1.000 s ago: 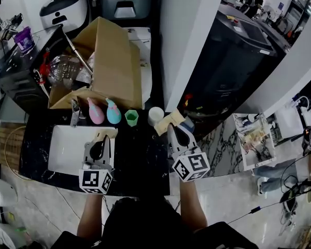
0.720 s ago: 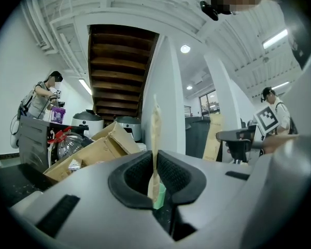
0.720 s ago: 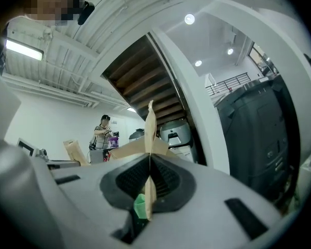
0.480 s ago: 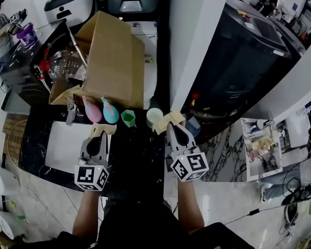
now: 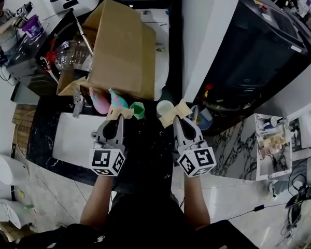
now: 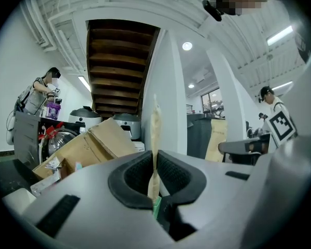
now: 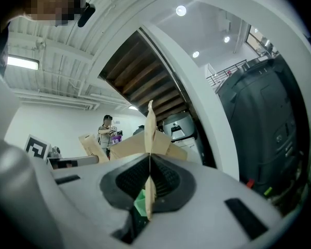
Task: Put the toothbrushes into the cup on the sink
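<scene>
Left gripper [image 5: 115,121]: jaws clamped on flat tan packet [image 5: 119,111] | Right gripper [image 5: 178,122]: jaws clamped on second tan packet [image 5: 174,112] | Location: both near green cup [image 5: 138,110]

Head camera looking steeply down from above onto the dark counter [image 5: 145,154], cameras on the left gripper [image 5: 119,116] [image 6: 155,176] and right gripper [image 5: 175,116] [image 7: 149,184] sitting close behind their jaws, facing forward and slightly upward, all three views sharing the cardboard box [image 5: 122,51] [image 6: 101,139] [image 7: 127,148].
</scene>
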The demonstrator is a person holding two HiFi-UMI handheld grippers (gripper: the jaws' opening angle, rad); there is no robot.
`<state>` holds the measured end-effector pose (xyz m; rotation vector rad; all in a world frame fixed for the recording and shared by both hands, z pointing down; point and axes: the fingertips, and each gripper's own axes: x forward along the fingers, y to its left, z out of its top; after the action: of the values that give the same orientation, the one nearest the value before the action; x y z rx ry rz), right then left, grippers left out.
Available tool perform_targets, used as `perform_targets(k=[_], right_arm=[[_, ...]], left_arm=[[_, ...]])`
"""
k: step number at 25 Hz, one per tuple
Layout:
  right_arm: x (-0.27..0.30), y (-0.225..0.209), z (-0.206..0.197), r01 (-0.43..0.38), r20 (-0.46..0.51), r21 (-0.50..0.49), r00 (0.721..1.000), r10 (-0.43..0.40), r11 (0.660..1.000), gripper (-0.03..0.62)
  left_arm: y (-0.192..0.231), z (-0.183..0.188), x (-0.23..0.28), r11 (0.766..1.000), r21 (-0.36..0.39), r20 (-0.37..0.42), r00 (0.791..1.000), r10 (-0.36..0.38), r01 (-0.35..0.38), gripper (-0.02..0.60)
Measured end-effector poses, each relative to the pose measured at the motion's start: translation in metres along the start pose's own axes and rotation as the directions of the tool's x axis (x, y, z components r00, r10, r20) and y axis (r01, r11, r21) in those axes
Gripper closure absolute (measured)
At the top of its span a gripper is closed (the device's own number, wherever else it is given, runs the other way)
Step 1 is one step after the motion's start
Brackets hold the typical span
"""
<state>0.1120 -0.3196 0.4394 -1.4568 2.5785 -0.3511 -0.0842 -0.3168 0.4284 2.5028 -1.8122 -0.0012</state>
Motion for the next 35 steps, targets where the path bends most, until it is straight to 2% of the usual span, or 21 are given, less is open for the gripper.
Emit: perform_targets(k=[9,22,35], right_arm=[[-0.003,-0.014,-0.006,0.024,0.002,0.032,1.0,-0.024,0.999,0.588],[0.002,-0.011,-0.021,0.017,-0.033,0.042,0.999,-0.016,0.999,0.588],[0.009,-0.01,-0.033,0.015,-0.071,0.032,0.997,-0.013,0.999,0.588]], left_arm=[[-0.011,-0.013,0.032,1.0,0.012,-0.028,0.999,-0.023,0.024,0.554],[-0.009,-0.04,0.059,0.998,0.053,-0.085,0.996,-0.038,0.043,0.554],[-0.001,-0.068,0.073,0.998,0.04,-0.143,0.989,-0.034,0.04,0.554]])
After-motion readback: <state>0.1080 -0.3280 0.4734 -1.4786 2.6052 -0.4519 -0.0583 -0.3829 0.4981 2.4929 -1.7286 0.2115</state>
